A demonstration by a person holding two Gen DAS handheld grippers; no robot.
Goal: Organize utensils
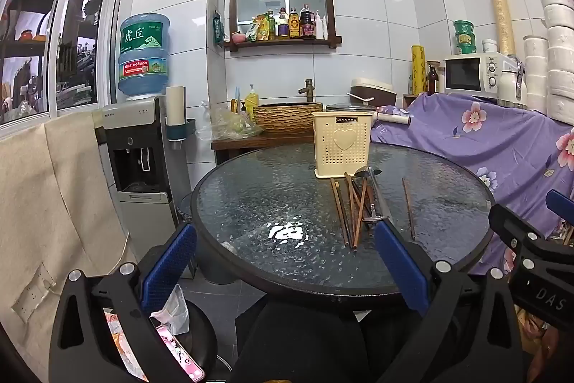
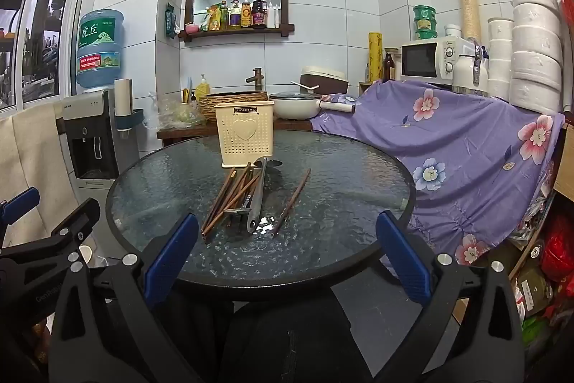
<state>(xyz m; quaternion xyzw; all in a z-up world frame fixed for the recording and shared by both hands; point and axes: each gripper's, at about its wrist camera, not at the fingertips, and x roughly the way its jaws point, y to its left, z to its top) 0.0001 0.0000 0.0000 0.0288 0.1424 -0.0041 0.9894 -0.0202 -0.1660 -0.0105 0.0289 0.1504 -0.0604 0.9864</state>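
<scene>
A cream perforated utensil holder (image 1: 342, 143) (image 2: 245, 134) stands upright on the far part of a round glass table (image 1: 251, 196) (image 2: 340, 174). In front of it lies a pile of brown chopsticks (image 1: 349, 209) (image 2: 229, 194) with a metal spoon (image 2: 259, 194) (image 1: 375, 194) and a small metal tool (image 2: 241, 208). One chopstick pair (image 2: 292, 200) (image 1: 408, 208) lies apart to the right. My left gripper (image 1: 287, 261) is open and empty at the table's near edge. My right gripper (image 2: 287, 250) is open and empty, also at the near edge.
A purple floral cloth (image 2: 466, 146) covers furniture right of the table. A water dispenser (image 1: 140, 146) stands at the left. Behind the table are a wooden counter with a basin (image 2: 233, 99), a pan (image 2: 297, 104) and a microwave (image 2: 430, 60). A bin with a phone sits below left (image 1: 179, 340).
</scene>
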